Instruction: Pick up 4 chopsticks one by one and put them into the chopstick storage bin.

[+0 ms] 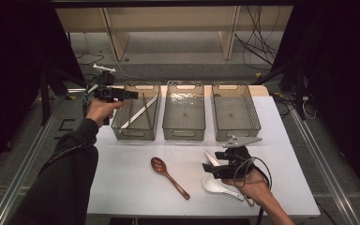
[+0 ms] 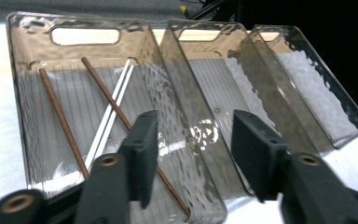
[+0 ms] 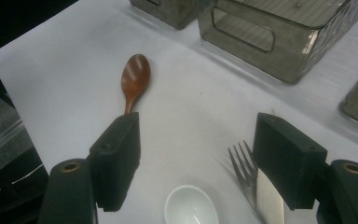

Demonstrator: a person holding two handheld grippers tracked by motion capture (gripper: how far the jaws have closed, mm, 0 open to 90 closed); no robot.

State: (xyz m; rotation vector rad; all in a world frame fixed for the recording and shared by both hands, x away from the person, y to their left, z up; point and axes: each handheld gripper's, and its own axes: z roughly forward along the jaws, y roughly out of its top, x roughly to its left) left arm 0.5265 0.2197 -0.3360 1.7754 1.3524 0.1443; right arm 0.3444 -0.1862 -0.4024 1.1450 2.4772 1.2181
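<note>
Hovering over the left smoky clear plastic bin (image 1: 136,112), the left gripper (image 1: 132,94) has its two black jaws spread apart with nothing between them, its body level and pointing rightward in the person's left hand (image 1: 99,109). Its own view looks down past the jaws into that bin (image 2: 98,135), where two thin brown wooden chopsticks (image 2: 64,122) and a pair of white chopsticks (image 2: 108,116) lie slantwise on the ribbed floor, the white pair crossing one of the brown ones. Just beside it stand the middle smoky plastic bin (image 1: 183,112) and the right smoky plastic bin (image 1: 236,111), all three in a row along the far half of the white table (image 1: 122,183). Nearer the person, the right gripper (image 1: 210,169) rests low over the table with its jaws also spread wide and gripping nothing. Between those jaws, seen in the right gripper view, lie a white ceramic soup spoon (image 3: 189,205) and a silver metal fork (image 3: 243,164), the fork close to the right-hand jaw. Farther out on the table lies a reddish-brown wooden spoon (image 3: 134,79), well apart from the bins.
</note>
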